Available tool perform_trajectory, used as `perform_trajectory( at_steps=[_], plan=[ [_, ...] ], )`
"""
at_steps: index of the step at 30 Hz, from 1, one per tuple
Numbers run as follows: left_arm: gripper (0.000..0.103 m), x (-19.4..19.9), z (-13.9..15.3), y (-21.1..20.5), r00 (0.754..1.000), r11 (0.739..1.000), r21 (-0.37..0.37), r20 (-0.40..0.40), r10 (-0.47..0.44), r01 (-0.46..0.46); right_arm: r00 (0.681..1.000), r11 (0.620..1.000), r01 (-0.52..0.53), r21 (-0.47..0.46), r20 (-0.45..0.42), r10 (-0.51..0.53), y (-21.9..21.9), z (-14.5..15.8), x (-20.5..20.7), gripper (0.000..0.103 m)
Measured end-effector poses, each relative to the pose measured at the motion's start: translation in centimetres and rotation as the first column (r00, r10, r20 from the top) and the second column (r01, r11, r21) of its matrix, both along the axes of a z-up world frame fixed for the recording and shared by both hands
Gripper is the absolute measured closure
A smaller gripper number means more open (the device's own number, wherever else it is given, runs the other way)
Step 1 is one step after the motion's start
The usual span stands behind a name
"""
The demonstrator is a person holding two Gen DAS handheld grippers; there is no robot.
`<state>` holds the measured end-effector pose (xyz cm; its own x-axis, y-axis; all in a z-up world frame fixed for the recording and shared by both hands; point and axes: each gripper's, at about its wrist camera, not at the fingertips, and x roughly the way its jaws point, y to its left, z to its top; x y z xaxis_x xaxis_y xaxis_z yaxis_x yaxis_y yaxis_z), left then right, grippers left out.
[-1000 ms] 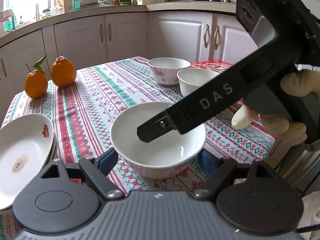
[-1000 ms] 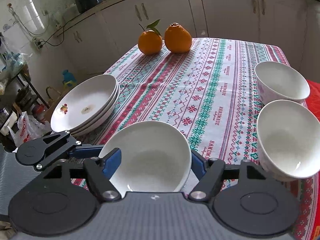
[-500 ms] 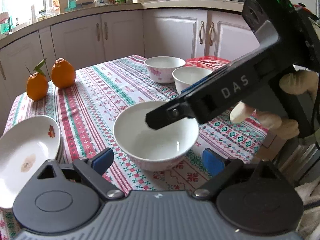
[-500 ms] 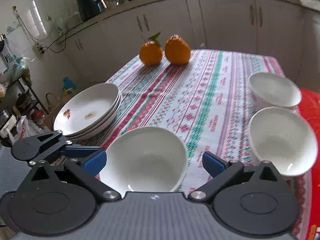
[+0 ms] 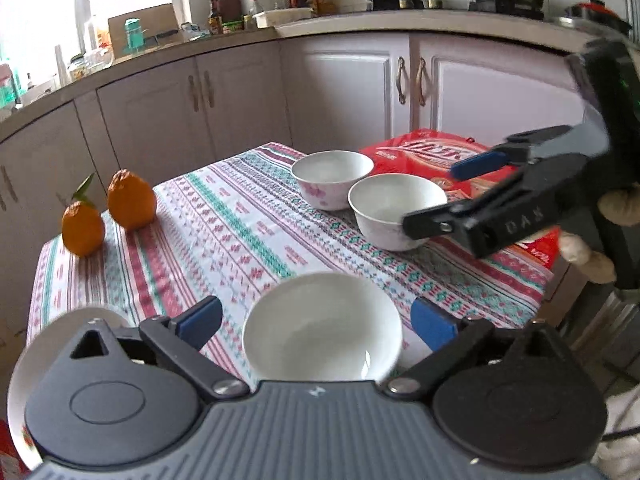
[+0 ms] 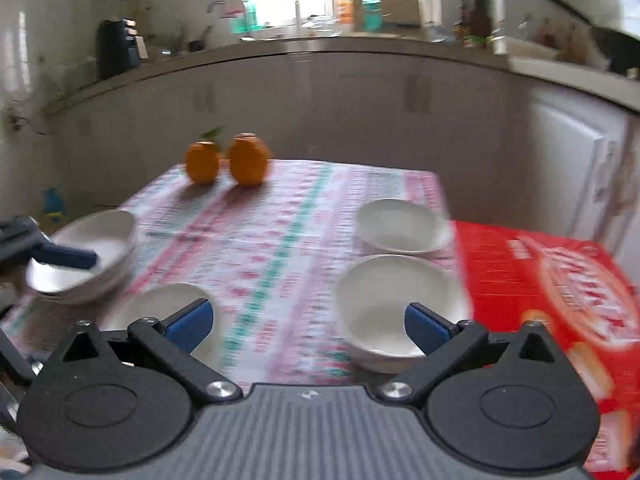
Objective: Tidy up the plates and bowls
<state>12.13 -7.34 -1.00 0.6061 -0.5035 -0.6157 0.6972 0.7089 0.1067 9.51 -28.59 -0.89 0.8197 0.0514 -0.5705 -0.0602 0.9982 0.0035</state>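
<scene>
The patterned tablecloth (image 5: 248,232) is seen from farther back than a second ago. At 9 o'clock the stack of plates (image 6: 92,256) overhangs the table edge. The near bowl (image 5: 322,328), earlier clasped, is now left free at 6 o'clock between the left gripper (image 5: 316,320), whose jaws are opening and clear of it. The right gripper (image 6: 308,322), withdrawn from that bowl, is spread wide and empty. Two more bowls (image 5: 396,210) stand at 1 o'clock by the red box (image 6: 552,280). Open cloth lies centrally.
</scene>
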Motion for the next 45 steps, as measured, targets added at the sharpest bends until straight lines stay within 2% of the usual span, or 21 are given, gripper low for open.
perform_trajectory(
  at_steps=[11,13,19,23,28,33,45],
  plan=[
    [0.003,5.1,0.5,-8.1,0.996,0.997,-0.002,-0.049,-0.073,0.073,0.995,0.995,0.091,-0.041,-0.047,-0.093,-4.1,-3.4,1.1,0.000],
    [0.003,5.9,0.1,-9.6,0.995,0.997,0.006,-0.060,-0.081,0.081,0.996,0.996,0.073,-0.050,-0.050,-0.076,-4.3,-3.8,1.6,0.000],
    [0.009,8.7,-1.2,-12.9,0.982,0.995,-0.021,-0.162,-0.099,0.097,1.000,0.996,-0.005,-0.094,-0.029,0.002,-4.2,-4.2,2.3,0.000],
    [0.022,10.2,-2.1,-14.3,0.972,0.995,-0.013,-0.211,-0.102,0.101,0.997,0.993,-0.073,-0.093,-0.035,0.070,-4.1,-4.5,3.0,0.000],
    [0.027,11.4,-3.0,-15.3,0.965,0.996,0.000,-0.244,-0.091,0.094,0.994,0.990,-0.103,-0.097,-0.053,0.098,-4.0,-5.1,3.6,0.003],
    [0.039,12.0,-3.3,-15.8,0.954,0.995,-0.010,-0.282,-0.101,0.103,0.992,0.990,-0.113,-0.086,-0.058,0.108,-4.3,-5.3,3.7,0.010],
    [0.046,13.2,-3.9,-16.5,0.940,0.992,0.006,-0.320,-0.117,0.125,0.991,0.989,-0.129,-0.077,-0.054,0.125,-4.8,-5.5,3.9,0.010]
  ],
)
